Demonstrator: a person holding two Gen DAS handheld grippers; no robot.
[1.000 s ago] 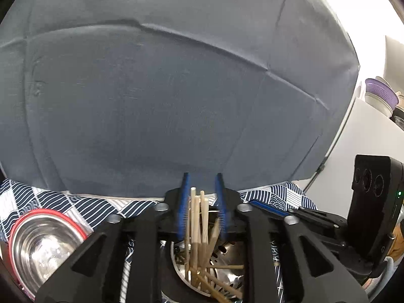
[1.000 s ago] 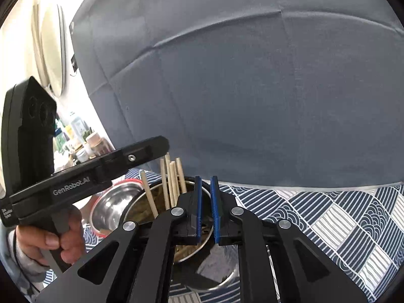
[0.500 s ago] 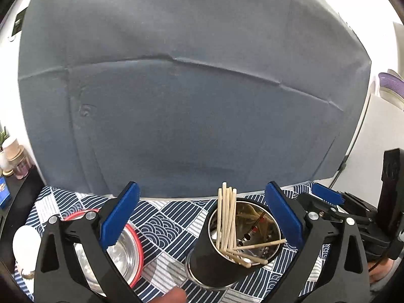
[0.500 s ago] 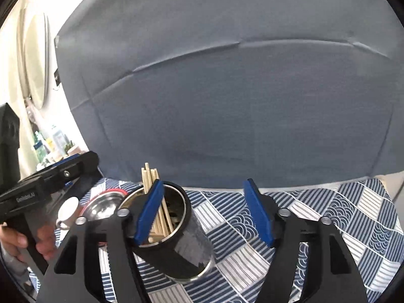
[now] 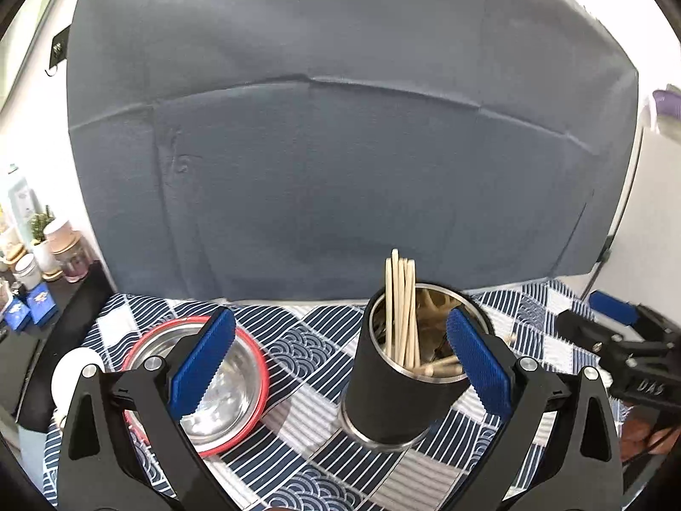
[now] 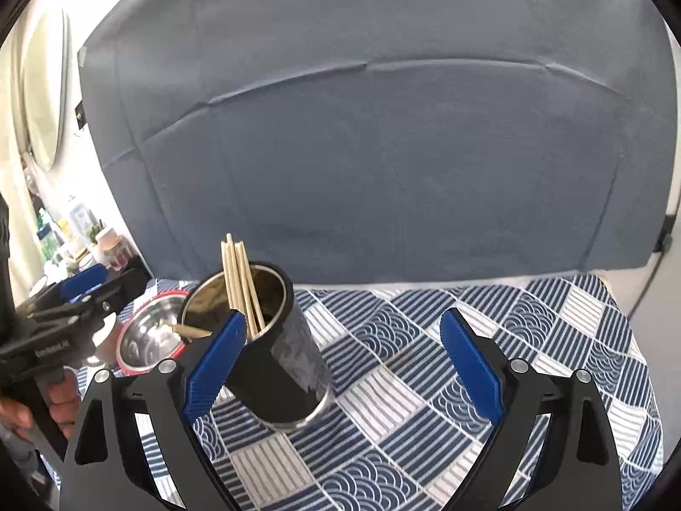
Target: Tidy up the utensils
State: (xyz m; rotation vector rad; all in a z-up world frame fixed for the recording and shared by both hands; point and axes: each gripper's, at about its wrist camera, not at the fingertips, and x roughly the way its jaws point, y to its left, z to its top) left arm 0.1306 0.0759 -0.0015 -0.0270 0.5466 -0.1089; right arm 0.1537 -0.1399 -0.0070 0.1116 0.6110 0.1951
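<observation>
A black cup with a steel rim [image 5: 396,387] stands upright on the patterned cloth. Several pale wooden chopsticks [image 5: 400,311] stick up from it, and some lie slanted inside. My left gripper [image 5: 340,362] is open and drawn back, with the cup showing between its blue pads, untouched. In the right wrist view the same cup [image 6: 276,366] stands beside the left pad of my right gripper [image 6: 340,362]. The right gripper's jaws are opening, and the pads press on nothing.
A steel bowl with a red rim [image 5: 255,387] sits left of the cup, with a white round object [image 5: 76,366] beyond it. A blue-grey backdrop [image 5: 340,170] closes the rear. Small pots and boxes [image 5: 42,264] crowd a dark shelf at the left. A hand [image 6: 59,409] grips the left gripper's handle.
Both grippers have gone from nearly shut to wide open and pulled back from the cup. The chopsticks that were between the left pads now stand in the cup.
</observation>
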